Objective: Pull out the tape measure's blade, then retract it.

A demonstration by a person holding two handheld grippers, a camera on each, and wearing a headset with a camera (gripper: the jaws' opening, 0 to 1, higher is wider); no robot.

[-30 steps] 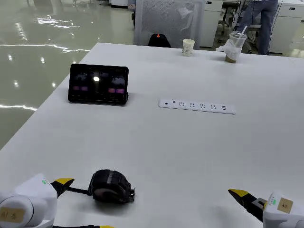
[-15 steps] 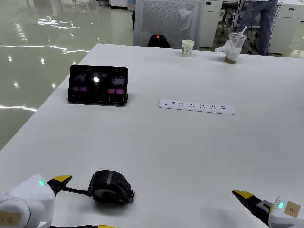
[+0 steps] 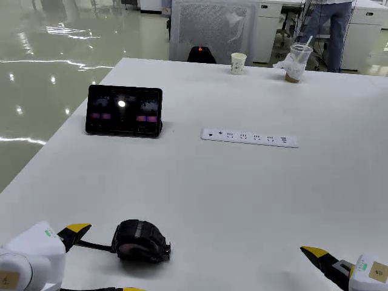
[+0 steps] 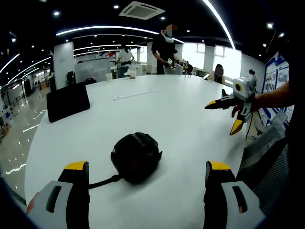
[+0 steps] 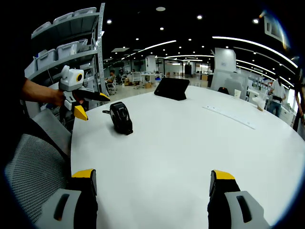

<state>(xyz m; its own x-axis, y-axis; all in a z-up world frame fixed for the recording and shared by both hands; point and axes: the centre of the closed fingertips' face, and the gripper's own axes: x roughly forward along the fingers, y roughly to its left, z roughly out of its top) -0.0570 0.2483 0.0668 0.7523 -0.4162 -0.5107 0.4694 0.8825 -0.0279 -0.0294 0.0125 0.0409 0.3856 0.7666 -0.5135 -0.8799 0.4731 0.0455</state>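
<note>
Black rubber-clad tape measure [image 3: 141,240] stood on the white table [image 3: 242,194] near its front edge, just ahead of the left gripper [image 4: 147,168]. That gripper's jaws were spread wide to either side of the case and gripped nothing. A thin black wrist strap [image 3: 94,245] trailed from the back of the case toward one yellow jaw tip; whether it touched that tip could not be told. The right gripper [image 5: 153,175] hung well apart on the other side, its jaws also spread wide and empty.

By its look the case was a hard shell under a grippy skin, compact and fairly dense, so it should not slip or give under a firm squeeze. The best hold seemed to be across its two flat sides, clear of the lock and the mouth. The blade, being thin springy steel, would likely buckle if pulled off-line and snap back quickly on release.

The long axis of the case ran across the person's front, left to right. The strap end faced the left gripper. A small tab low on the opposite end, probably the blade hook, faced the right gripper, which should pinch there.
</note>
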